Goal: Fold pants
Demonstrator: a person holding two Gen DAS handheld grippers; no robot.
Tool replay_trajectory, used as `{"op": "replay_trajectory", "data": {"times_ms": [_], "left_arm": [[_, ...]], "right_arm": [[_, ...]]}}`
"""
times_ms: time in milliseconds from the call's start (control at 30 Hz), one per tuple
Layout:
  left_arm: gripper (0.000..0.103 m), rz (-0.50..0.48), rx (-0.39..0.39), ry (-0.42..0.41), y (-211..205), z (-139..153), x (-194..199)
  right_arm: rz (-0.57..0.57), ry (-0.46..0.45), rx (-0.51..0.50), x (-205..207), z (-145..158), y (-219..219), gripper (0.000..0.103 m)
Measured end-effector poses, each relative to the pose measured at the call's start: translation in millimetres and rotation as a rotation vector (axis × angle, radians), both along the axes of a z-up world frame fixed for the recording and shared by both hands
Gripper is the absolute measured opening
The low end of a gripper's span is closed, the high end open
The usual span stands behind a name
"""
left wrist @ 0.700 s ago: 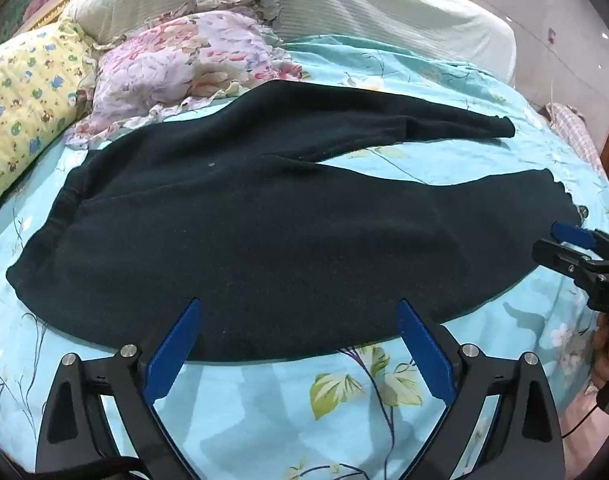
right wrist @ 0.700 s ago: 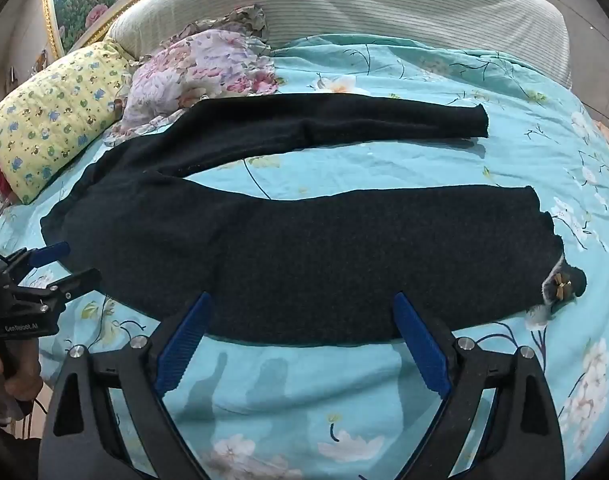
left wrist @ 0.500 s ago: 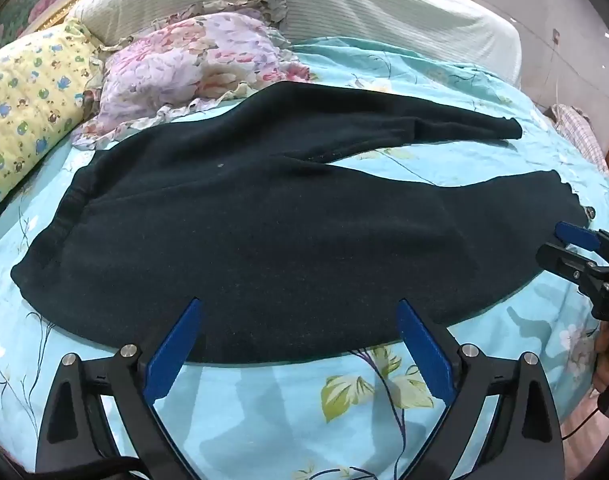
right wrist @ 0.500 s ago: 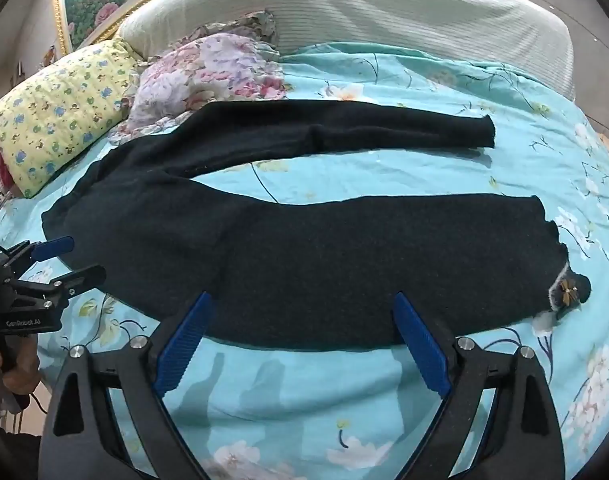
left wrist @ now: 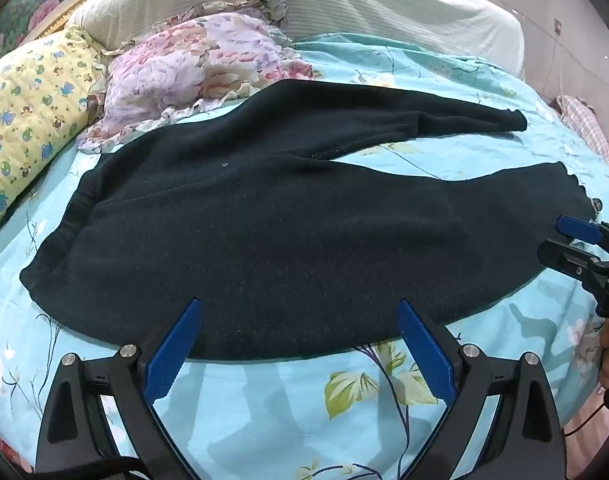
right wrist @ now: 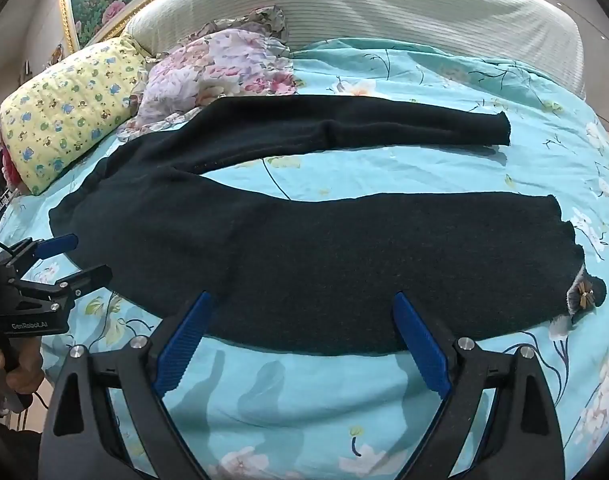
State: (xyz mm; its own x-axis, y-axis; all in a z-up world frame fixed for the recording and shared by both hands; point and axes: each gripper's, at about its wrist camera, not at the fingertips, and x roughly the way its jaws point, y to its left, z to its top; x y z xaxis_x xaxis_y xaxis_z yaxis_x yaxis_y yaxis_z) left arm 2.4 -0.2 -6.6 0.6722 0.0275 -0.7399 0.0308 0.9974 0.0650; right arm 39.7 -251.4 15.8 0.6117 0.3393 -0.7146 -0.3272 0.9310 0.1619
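Folding not yet begun: pants (left wrist: pixel 288 232) laid flat on the bed (left wrist: pixel 264 400).
From left to right, the waistband is seen toward the pillows (left wrist: pixel 20 120), the legs spread apart toward the right; no fold is made. Both the left claw (left wrist: pixel 300 344) and the right claw (right wrist: pixel 300 340) are held wide, empty, near the pants' closest edge.

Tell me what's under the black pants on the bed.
The pants lie flat on a turquoise floral bedsheet, which shows between the legs and all around. A flowered pillow touches their far edge. Whatever lies beneath the fabric itself is covered.
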Motion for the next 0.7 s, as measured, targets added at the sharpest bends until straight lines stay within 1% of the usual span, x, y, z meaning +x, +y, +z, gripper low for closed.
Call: {"op": "replay_trajectory", "data": {"times_ms": [533, 700], "left_arm": [[0.098, 0.014, 0.001, 0.004, 5.5, 5.2, -3.1], [0.098, 0.008, 0.003, 0.007, 3.8, 2.9, -0.5]], "right_arm": [[0.013, 0.004, 0.006, -0.4, 2.1, 5.8, 0.092], [0.013, 0.003, 0.008, 0.2, 2.5, 4.9, 0.092]]}}
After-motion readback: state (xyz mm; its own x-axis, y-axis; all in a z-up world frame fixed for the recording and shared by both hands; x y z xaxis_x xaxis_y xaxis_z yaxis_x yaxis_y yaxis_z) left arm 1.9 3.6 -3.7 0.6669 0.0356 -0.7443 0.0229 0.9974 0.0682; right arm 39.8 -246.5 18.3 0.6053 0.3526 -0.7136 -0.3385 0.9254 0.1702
